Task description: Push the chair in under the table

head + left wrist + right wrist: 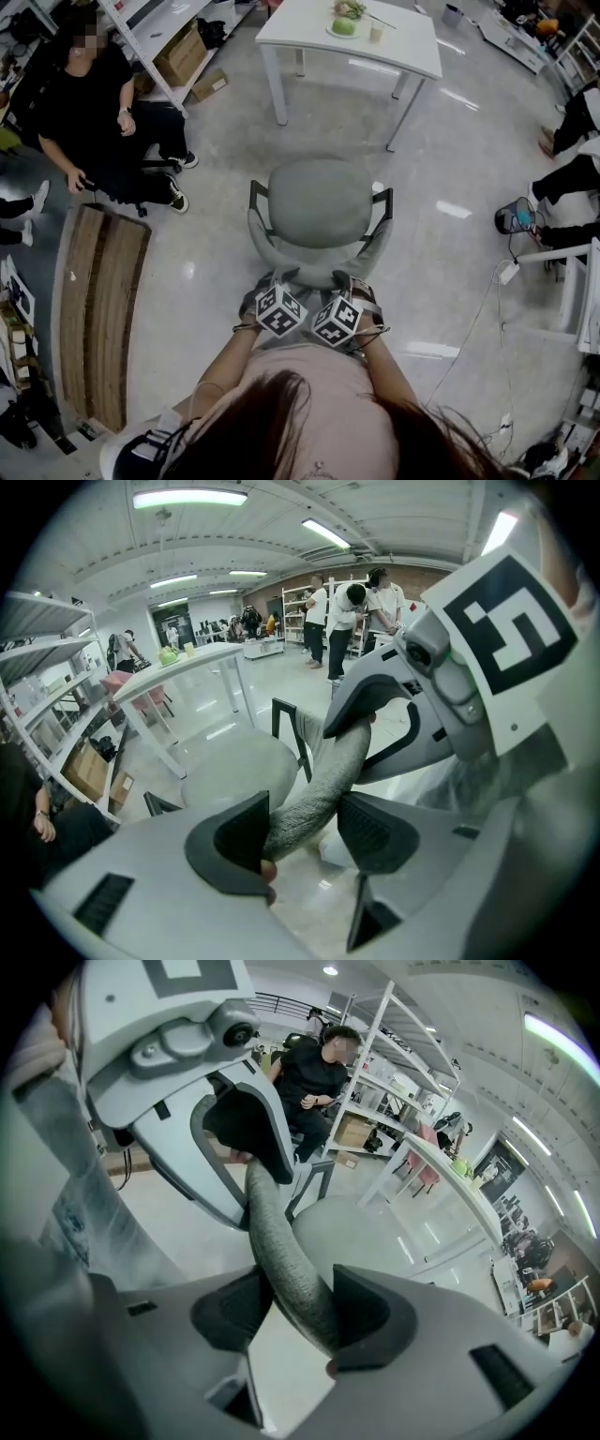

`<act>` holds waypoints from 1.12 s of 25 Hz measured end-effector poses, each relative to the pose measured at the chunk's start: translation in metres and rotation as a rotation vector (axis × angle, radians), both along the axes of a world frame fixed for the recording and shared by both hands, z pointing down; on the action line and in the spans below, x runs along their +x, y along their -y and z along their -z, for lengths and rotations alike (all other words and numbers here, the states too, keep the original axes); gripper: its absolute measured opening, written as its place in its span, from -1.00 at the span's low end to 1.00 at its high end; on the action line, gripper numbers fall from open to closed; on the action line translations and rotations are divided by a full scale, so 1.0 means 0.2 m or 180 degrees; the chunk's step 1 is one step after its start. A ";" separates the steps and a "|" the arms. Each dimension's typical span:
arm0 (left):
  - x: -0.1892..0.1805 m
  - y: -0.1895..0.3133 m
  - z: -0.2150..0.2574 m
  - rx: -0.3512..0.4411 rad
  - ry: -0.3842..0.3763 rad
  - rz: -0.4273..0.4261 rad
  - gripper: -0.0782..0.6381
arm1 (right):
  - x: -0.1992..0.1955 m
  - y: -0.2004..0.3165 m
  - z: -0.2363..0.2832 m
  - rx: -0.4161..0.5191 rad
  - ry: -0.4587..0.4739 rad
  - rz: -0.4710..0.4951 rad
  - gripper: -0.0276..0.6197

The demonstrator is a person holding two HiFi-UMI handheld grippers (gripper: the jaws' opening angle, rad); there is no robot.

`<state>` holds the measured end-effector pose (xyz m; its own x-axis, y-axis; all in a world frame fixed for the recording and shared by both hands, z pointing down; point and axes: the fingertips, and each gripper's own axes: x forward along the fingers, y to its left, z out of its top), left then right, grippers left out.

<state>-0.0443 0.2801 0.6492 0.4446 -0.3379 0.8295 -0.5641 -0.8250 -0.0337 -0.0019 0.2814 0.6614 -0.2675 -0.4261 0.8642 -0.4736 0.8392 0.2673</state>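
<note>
Progress? Hardly any. Clamping curved backrest of grey padded office chair with left gripper and right gripper, out on glossy grey floor, well short of near edge of white rectangular table.

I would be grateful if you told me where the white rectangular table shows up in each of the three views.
Head view: the white rectangular table is at top centre.
Left gripper view: the table is left of centre, mid-height.
Right gripper view: the table is at right, mid-height.
Shared landmark: the grey upholstered chair, nearer than the table in all three.
</note>
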 end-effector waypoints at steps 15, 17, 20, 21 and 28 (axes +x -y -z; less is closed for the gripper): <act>-0.02 0.27 -0.02 -0.0062 0.0036 -0.0005 -0.14 | -0.02 0.25 -0.02 -0.0008 -0.0036 0.0095 -0.27; -0.02 0.29 -0.02 -0.0067 0.0046 0.0003 -0.14 | -0.02 0.28 -0.02 0.0004 -0.0026 0.0103 -0.27; -0.01 0.35 -0.01 -0.0050 0.0047 0.0009 -0.14 | -0.01 0.33 -0.01 0.0027 -0.0015 0.0113 -0.27; 0.00 0.37 -0.01 -0.0044 0.0045 0.0013 -0.14 | -0.01 0.35 -0.01 0.0035 -0.0015 0.0117 -0.27; 0.01 0.48 -0.01 -0.0026 0.0047 0.0043 -0.14 | 0.01 0.47 0.00 0.0046 -0.0003 0.0098 -0.27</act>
<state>-0.0428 0.1843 0.6504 0.4277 -0.3370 0.8388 -0.5746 -0.8177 -0.0355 -0.0009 0.1874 0.6613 -0.2797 -0.4303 0.8583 -0.4474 0.8494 0.2801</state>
